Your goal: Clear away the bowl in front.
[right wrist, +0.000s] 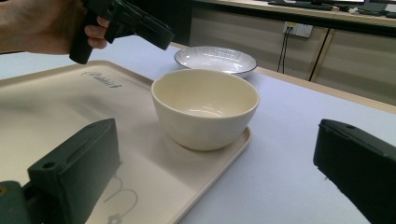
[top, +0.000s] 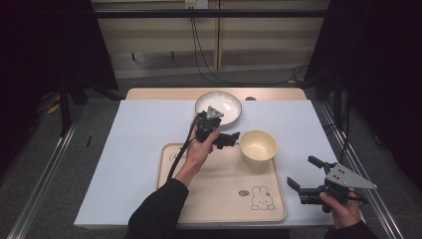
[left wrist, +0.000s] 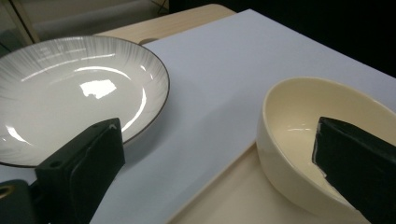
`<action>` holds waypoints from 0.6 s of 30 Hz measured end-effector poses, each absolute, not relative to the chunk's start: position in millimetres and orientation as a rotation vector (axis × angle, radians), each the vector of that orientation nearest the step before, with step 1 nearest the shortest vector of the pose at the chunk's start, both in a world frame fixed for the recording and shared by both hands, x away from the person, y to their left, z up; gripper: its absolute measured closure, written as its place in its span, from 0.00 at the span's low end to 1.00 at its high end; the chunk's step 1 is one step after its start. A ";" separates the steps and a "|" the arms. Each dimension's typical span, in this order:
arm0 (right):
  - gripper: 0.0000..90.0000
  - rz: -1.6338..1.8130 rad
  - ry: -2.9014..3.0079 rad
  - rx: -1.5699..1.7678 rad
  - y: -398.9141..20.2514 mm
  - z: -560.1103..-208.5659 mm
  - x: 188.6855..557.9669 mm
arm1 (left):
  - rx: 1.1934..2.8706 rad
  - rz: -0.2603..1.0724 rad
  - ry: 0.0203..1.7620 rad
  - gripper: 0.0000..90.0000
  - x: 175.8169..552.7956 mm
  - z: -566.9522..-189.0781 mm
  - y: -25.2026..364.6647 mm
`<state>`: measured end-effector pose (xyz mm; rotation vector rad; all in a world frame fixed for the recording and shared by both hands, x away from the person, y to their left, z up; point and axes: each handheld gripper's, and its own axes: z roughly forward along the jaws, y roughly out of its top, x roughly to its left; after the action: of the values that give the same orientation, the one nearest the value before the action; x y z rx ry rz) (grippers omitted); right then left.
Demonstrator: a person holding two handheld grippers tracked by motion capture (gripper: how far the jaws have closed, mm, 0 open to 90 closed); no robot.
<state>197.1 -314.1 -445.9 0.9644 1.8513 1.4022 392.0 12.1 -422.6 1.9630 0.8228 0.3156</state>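
Cream bowl (top: 258, 146) at frame centre, on the tray's (top: 219, 199) far right corner. The left claw (top: 230, 139), released, hovers just left of its rim; the right claw (top: 302, 175), also released, waits lower right, farther off.

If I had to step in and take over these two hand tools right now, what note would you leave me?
Left gripper: open, holding nothing, raised over the tray's far edge, jaws aimed toward the cream bowl.
Right gripper: open, holding nothing, held off the tray's near right corner.
Cream bowl: upright, nothing in it, standing on the beige tray at its far right corner.
White plate: nothing on it, on the white table cover just beyond the tray.
Done: the bowl sits on the tray.
Left: probably the plate, which lies off the tray; that is a guess.
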 end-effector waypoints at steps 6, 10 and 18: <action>0.00 1.403 1.855 0.963 -314.3 -445.8 197.2 | 1.948 0.378 0.776 0.03 380.7 -414.5 19.6; 0.00 1.400 1.850 0.967 -314.3 -445.8 197.1 | 1.915 0.406 0.776 0.03 371.8 -411.5 31.5; 0.00 1.403 1.858 0.968 -314.0 -446.0 197.4 | 1.851 0.450 0.843 0.02 358.7 -409.8 54.3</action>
<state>197.4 -314.0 -446.0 0.9678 1.8583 1.4030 358.7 54.3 -409.8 1.8514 0.8433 0.4499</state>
